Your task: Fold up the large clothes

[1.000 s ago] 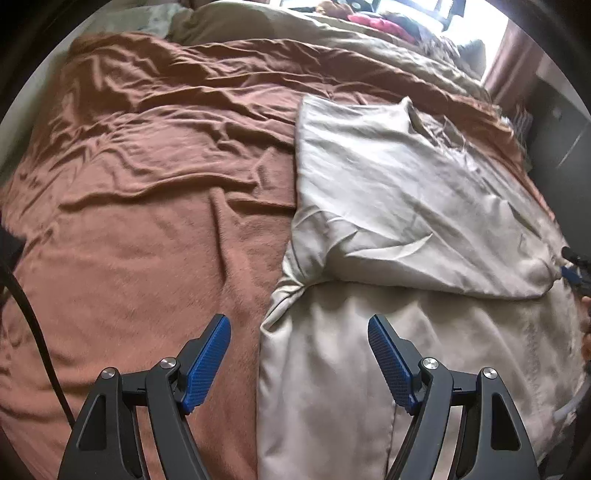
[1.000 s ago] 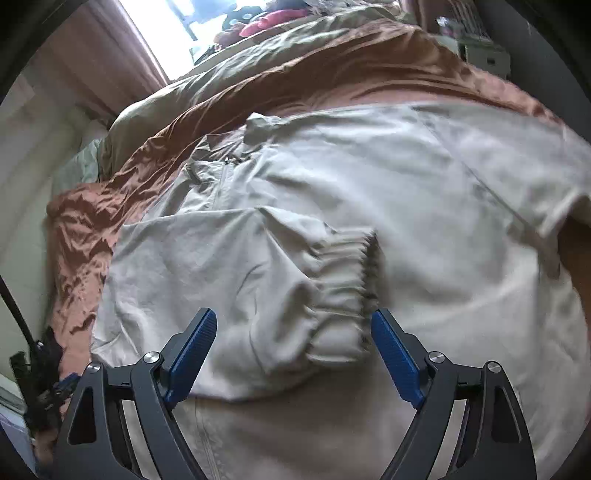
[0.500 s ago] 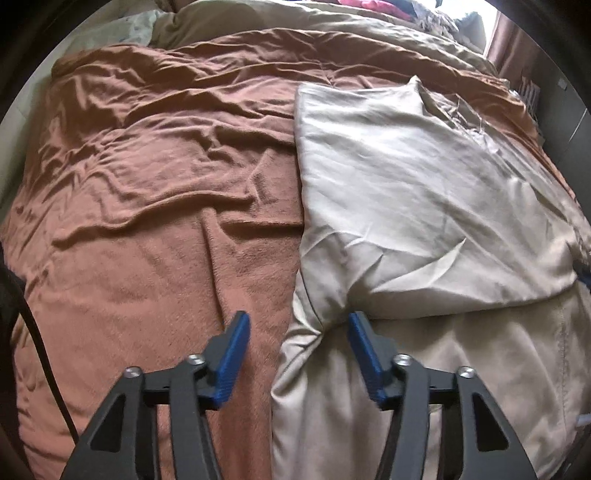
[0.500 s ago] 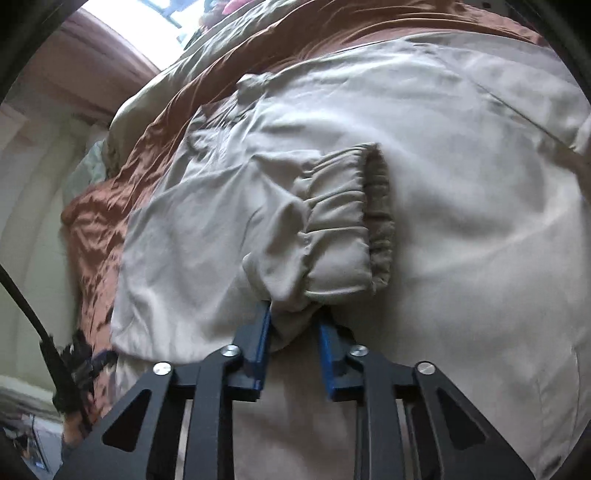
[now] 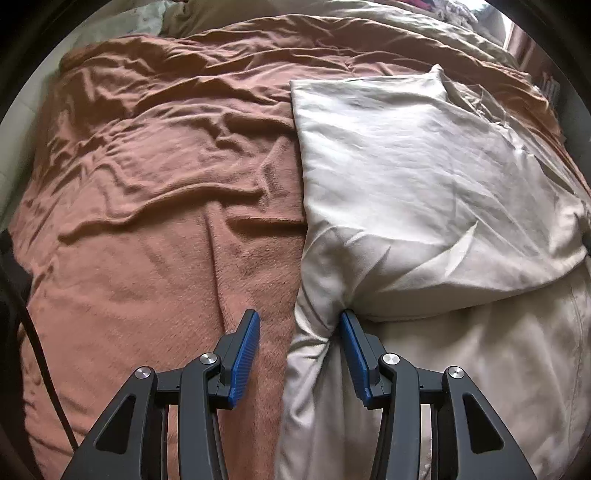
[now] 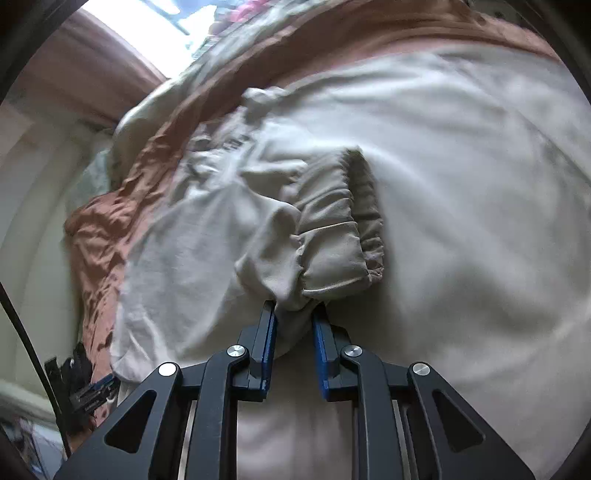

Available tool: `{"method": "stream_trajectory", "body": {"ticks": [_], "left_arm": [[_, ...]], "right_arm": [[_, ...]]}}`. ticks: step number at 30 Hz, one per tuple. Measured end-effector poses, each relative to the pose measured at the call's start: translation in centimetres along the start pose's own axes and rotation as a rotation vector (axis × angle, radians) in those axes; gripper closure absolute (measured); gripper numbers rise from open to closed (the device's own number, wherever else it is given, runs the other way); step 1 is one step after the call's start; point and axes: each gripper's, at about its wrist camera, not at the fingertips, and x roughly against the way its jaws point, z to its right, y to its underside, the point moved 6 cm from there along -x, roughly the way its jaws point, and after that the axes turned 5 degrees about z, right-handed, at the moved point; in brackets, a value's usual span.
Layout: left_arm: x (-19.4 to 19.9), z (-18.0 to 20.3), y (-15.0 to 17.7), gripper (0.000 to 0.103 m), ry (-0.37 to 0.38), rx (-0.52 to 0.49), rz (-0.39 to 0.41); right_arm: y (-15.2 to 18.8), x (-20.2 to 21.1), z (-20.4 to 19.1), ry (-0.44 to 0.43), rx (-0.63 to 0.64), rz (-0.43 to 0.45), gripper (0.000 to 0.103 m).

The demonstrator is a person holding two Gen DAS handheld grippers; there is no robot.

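Note:
A large beige jacket (image 5: pixel 424 184) lies spread on a brown blanket (image 5: pixel 147 184), with one sleeve folded across its body. My left gripper (image 5: pixel 297 317) straddles the jacket's left edge at the fold. Its jaws are closing: the right pad touches the bunched cloth, while the left pad rests over the blanket, apart from it. In the right wrist view, my right gripper (image 6: pixel 293 308) is shut on the sleeve (image 6: pixel 229 236) just behind its elastic cuff (image 6: pixel 332 229). The cloth there is bunched up off the jacket body (image 6: pixel 461 184).
The brown blanket (image 6: pixel 99 229) covers the bed around the jacket. An olive duvet (image 5: pixel 406 22) lies along the far side. A black cable (image 5: pixel 37 350) hangs at the left edge. A bright window (image 6: pixel 155 33) and a curtain (image 6: pixel 92 66) stand beyond the bed.
Both pairs of jaws have narrowed. The right gripper moved in and closed on the sleeve by the cuff, bunching it. The left gripper came in over the jacket's left edge.

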Motion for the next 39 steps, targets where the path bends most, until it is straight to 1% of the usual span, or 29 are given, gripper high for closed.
{"method": "stream_trajectory", "body": {"ticks": [1, 3, 4, 5, 7, 9, 13, 14, 16, 18, 19, 20, 22, 24, 26, 28, 31, 33, 35, 36, 39], "left_arm": [[0.5, 0.3, -0.1, 0.056, -0.006, -0.015, 0.008], [1.5, 0.8, -0.4, 0.056, -0.018, -0.044, 0.029], [2.0, 1.0, -0.6, 0.056, -0.017, -0.050, 0.037], [2.6, 1.3, -0.8, 0.056, -0.005, -0.048, 0.047], [3.7, 2.0, -1.3, 0.055, 0.014, -0.048, 0.067], [4.4, 3.0, -1.8, 0.055, 0.014, -0.057, 0.080], [5.3, 5.8, -2.5, 0.055, 0.040, -0.080, 0.092], [5.4, 6.6, -2.6, 0.055, 0.043, -0.087, 0.094], [5.6, 8.1, -2.8, 0.055, 0.049, -0.100, 0.100], [5.7, 9.6, -2.9, 0.055, 0.069, -0.108, 0.101], [5.8, 10.2, -2.9, 0.055, 0.078, -0.111, 0.101], [5.8, 11.1, -2.9, 0.055, 0.091, -0.119, 0.101], [5.9, 12.7, -3.0, 0.055, 0.102, -0.138, 0.103], [5.9, 14.2, -3.0, 0.055, 0.107, -0.160, 0.110], [5.8, 15.9, -3.0, 0.055, 0.124, -0.173, 0.111], [5.5, 16.9, -3.0, 0.055, 0.135, -0.179, 0.110], [4.8, 18.6, -3.0, 0.055, 0.137, -0.195, 0.103], [4.4, 19.5, -2.9, 0.055, 0.141, -0.203, 0.098], [4.0, 20.2, -2.7, 0.055, 0.146, -0.210, 0.092], [3.8, 20.4, -2.6, 0.055, 0.146, -0.215, 0.090], [3.1, 21.0, -2.5, 0.055, 0.133, -0.230, 0.086]], "right_arm": [[-0.2, 0.2, -0.3, -0.005, 0.025, 0.004, 0.084], [-0.2, 1.0, -0.3, -0.023, 0.032, 0.001, 0.063], [-0.3, 1.5, -0.2, -0.036, 0.029, 0.008, 0.036], [-0.3, 2.4, 0.3, -0.056, 0.018, 0.026, 0.018], [-0.5, 3.9, 1.6, -0.077, -0.007, 0.050, 0.018], [-0.5, 5.2, 3.0, -0.071, -0.021, 0.060, 0.018], [-1.0, 9.2, 7.0, 0.001, -0.046, 0.137, 0.018], [-1.2, 10.5, 8.5, 0.013, -0.063, 0.158, 0.018], [-1.2, 12.1, 10.8, 0.027, -0.098, 0.175, 0.018], [-1.0, 14.0, 13.8, 0.048, -0.157, 0.197, 0.018], [-0.9, 15.0, 15.4, 0.057, -0.180, 0.213, 0.020], [-0.5, 15.7, 16.0, 0.064, -0.188, 0.224, 0.021], [-0.2, 17.6, 19.1, 0.104, -0.219, 0.254, 0.022], [0.4, 18.8, 21.5, 0.124, -0.272, 0.270, 0.025], [1.0, 19.9, 24.5, 0.132, -0.330, 0.293, 0.037], [1.6, 20.9, 26.9, 0.150, -0.375, 0.312, 0.041], [2.9, 22.5, 30.6, 0.190, -0.444, 0.345, 0.052], [3.4, 23.0, 31.6, 0.203, -0.474, 0.357, 0.054], [3.9, 23.4, 33.0, 0.216, -0.502, 0.371, 0.059], [3.8, 23.2, 32.7, 0.217, -0.505, 0.376, 0.061], [3.6, 23.4, 33.7, 0.213, -0.520, 0.394, 0.062]]}}
